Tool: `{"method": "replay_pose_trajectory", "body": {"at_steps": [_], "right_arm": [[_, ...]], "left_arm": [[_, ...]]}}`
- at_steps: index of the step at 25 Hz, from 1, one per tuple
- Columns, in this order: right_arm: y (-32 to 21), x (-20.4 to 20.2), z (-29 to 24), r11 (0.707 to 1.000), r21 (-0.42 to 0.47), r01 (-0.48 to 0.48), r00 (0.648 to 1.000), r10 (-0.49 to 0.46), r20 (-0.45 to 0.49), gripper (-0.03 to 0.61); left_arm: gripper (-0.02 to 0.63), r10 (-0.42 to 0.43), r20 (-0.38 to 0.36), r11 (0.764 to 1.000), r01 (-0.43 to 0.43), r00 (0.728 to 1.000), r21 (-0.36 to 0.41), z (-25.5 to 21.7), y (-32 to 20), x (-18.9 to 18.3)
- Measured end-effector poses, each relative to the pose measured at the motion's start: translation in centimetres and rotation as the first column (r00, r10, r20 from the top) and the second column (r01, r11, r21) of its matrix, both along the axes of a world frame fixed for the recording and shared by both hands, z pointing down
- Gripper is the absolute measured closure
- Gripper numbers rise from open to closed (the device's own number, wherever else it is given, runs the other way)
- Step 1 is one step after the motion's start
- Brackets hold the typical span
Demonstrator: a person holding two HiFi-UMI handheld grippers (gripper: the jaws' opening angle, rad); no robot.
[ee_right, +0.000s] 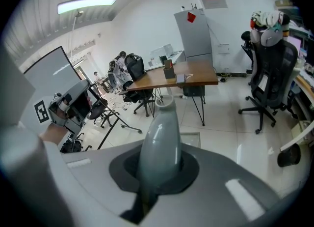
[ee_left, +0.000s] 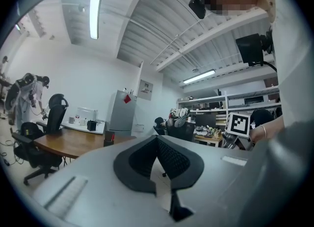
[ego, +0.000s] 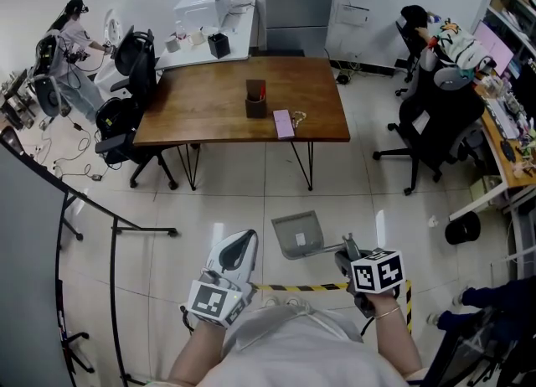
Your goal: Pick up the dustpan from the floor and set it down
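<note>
Your right gripper [ee_right: 158,174] is clamped tight on the dustpan [ego: 298,233] handle, pan ahead of the jaws; your left gripper [ee_left: 157,145] sits closed, empty.

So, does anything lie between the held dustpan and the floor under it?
Nothing visible does. The right gripper is shut on the dustpan by its handle, and only floor tiles show around the pan.

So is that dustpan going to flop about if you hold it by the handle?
Probably not. The grey dustpan looks like moulded plastic and looks unbent while the right gripper has its jaws shut on only the handle, so it's likely stiff and fairly light. The handle looks smooth and shiny, so it might slip or twist a little.
</note>
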State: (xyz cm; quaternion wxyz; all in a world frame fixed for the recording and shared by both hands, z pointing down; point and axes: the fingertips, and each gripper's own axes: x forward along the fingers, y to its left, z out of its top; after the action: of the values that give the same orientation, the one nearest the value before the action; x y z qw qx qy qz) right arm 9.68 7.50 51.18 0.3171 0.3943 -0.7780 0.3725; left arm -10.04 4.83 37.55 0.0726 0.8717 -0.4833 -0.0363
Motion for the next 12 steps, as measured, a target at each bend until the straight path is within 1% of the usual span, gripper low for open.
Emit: {"method": "replay_pose_trajectory", "body": {"at_steps": [5,12], "right_arm": [[-0.9,0.2,-0.1,1.0,0.012,0.016,1.0,-0.016,-0.006,0.575],[-3.3,1.5,0.6,0.999,-0.003,0.046,0.999,-0.046,-0.016,0.575]], "left_arm": [[0.6,-0.031,-0.004,0.999,0.031,1.0,-0.021,0.2,-0.6,0.0],[0.6,-0.055,0.02,0.997,0.056,0.998,-0.052,1.7,-2.1,0.9]]}}
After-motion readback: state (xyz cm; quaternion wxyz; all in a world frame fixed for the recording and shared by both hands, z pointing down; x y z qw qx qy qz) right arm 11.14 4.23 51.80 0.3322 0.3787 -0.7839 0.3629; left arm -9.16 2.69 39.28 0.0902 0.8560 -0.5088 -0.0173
